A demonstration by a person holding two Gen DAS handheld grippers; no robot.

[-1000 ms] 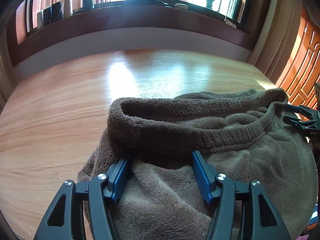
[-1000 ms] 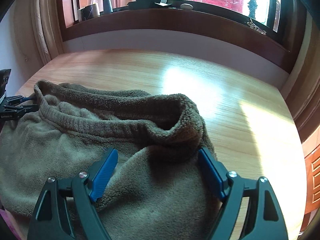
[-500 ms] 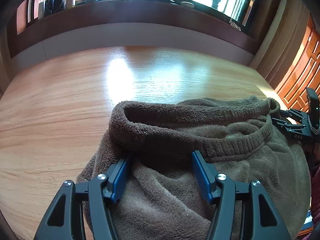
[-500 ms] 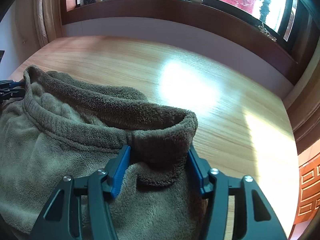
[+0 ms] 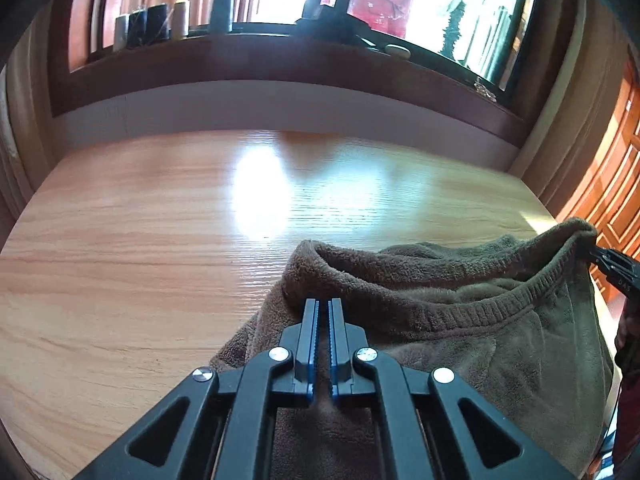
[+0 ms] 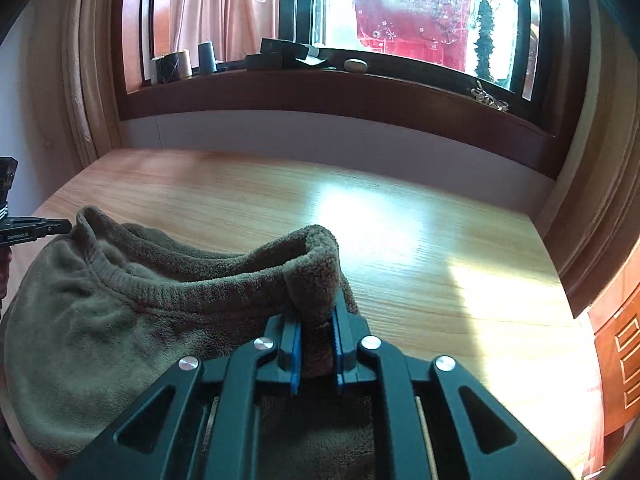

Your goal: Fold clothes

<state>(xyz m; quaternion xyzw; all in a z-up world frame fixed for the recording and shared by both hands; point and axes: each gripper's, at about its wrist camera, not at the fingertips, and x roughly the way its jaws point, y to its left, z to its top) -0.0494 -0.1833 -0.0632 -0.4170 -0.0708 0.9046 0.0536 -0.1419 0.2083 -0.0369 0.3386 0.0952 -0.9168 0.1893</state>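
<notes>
Left gripper [image 5: 323,312] is pinching the brown fleece garment [image 5: 480,344] at the left end of its ribbed neckline; the blue pads are nearly pressed together with only a thin fold of fabric between them. Right gripper [image 6: 316,320] is clamping the other end of the same neckline, jaws closed on a thicker bunched roll of fleece, so the gap there is showing wider.

Garment is lying on the near part of the wooden table [image 5: 160,240], with the collar edge being held raised between the two grippers and sagging in the middle. Body of the garment is draping back toward the near edge, under both tools. From each wrist view the opposite gripper is showing at the far end of the collar, touching the fabric.

Far half of the table is catching window glare.

Containers: none on the table. On the window sill [image 6: 360,92], thread cones [image 6: 180,64] are standing upright in a group at the left, with dark flat boxes [image 6: 280,56] beside them; can't tell what's in the boxes. A pale oval object [image 6: 355,65] is sitting just right of the boxes.
</notes>
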